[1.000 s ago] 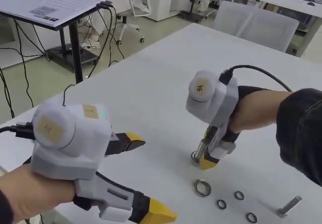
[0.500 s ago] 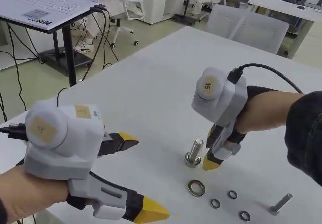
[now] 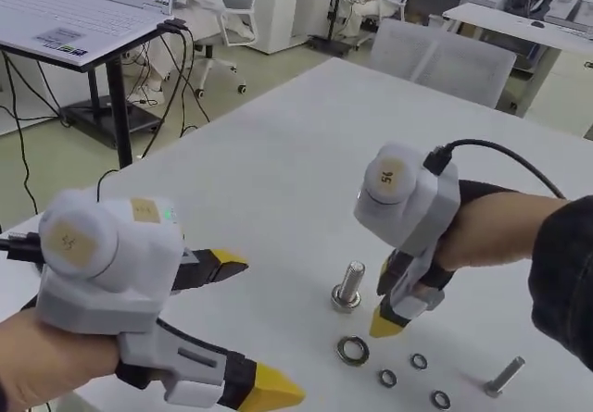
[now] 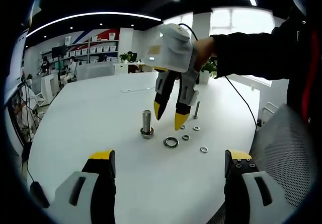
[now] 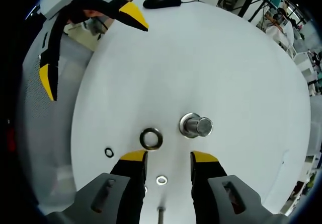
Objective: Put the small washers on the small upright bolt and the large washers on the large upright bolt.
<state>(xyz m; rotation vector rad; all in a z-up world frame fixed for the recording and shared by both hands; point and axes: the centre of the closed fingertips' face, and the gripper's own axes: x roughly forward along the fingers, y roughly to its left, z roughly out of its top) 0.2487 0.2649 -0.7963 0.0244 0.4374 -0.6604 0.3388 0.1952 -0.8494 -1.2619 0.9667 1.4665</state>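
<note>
the right tool [image 5: 169,156] is held tips-down just above the counter [image 3: 278,153], its jaws partly parted and nothing caught between them. the left tool [image 3: 252,329] is spread wide, empty, and kept well apart at the near edge. the large bolt [image 5: 196,126] stands upright, with what looks like a washer already at its base. the loose large washer [image 5: 151,138] lies flat just beyond the right tool's tips, beside the bolt. it is judged the next pick, with the right tool by far the nearer. three small washers [image 3: 387,377] are scattered close by. the small bolt [image 3: 503,376] is seen lying on its side, not upright.
</note>
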